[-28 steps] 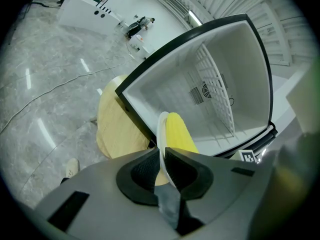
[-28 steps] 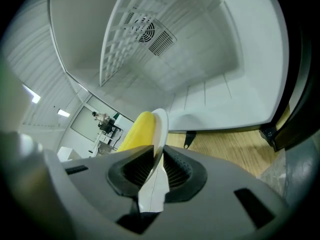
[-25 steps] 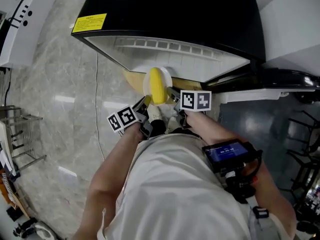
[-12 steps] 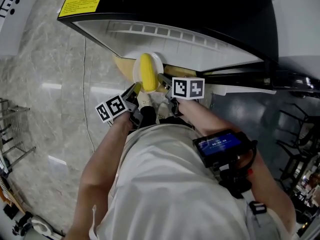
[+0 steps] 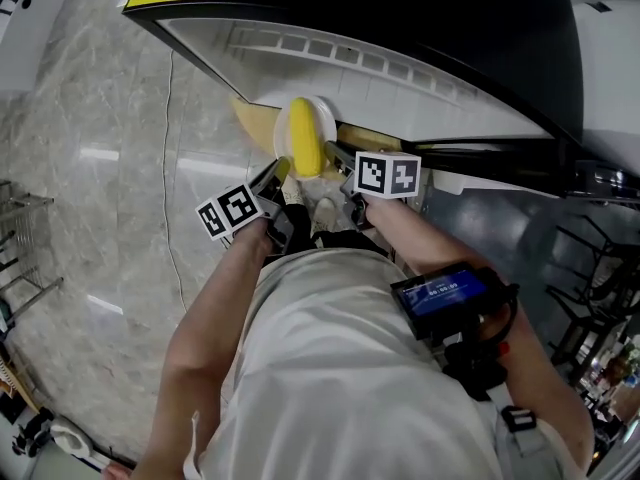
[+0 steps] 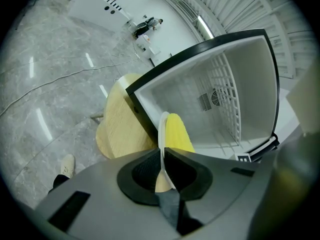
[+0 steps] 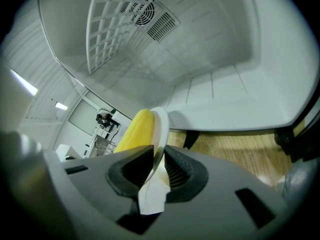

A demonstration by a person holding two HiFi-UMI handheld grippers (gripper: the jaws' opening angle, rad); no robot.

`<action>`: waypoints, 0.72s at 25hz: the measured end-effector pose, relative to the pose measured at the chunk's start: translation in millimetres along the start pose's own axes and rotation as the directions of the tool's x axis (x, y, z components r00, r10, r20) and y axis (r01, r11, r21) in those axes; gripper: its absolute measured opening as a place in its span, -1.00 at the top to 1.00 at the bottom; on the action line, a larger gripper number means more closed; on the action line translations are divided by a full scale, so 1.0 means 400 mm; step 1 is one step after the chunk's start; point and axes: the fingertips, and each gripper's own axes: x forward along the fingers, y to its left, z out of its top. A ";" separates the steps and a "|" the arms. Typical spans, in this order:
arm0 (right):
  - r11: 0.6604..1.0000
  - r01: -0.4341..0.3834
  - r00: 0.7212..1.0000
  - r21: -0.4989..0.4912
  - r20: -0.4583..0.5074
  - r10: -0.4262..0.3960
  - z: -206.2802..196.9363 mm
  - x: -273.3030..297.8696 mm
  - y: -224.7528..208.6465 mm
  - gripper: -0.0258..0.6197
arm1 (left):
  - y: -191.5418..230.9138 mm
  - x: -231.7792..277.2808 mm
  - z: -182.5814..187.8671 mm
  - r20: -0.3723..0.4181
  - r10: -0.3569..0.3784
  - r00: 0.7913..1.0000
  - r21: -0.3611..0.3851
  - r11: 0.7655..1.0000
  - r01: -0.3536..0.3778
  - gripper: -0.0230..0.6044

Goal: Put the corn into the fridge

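Observation:
A yellow corn cob lies on a white plate, held up in front of the open fridge. My left gripper is shut on the plate's left rim, and my right gripper is shut on its right rim. In the left gripper view the plate's rim runs between the jaws, with the corn to its right. In the right gripper view the plate is pinched edge-on, the corn on its left. The white fridge cavity with its wire shelf opens ahead.
The fridge stands on a round wooden board over a grey marble floor. Its open black door reaches right. A cable trails across the floor on the left. A person's feet are below the plate.
The plate with the corn has stayed level in both grippers while the view shifted, bringing the fridge opening a little closer and higher in frame.

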 end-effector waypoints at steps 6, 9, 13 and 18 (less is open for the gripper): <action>1.000 0.012 1.000 0.000 0.010 -0.012 0.012 -0.009 -0.019 0.74 | -0.002 0.021 -0.011 0.004 -0.018 1.000 -0.027 0.999 0.018 0.83; 1.000 0.015 1.000 -0.007 0.021 -0.015 0.026 -0.009 -0.023 0.74 | -0.006 0.032 -0.004 0.013 -0.026 1.000 -0.036 0.999 0.026 0.83; 1.000 0.015 0.999 -0.009 0.034 -0.015 0.042 -0.003 -0.028 0.74 | -0.009 0.043 0.009 0.028 -0.035 0.999 -0.045 0.998 0.036 0.84; 1.000 0.027 0.998 -0.004 0.051 -0.026 0.063 0.009 -0.043 0.75 | -0.004 0.068 0.024 0.042 -0.036 0.998 -0.049 0.998 0.038 0.85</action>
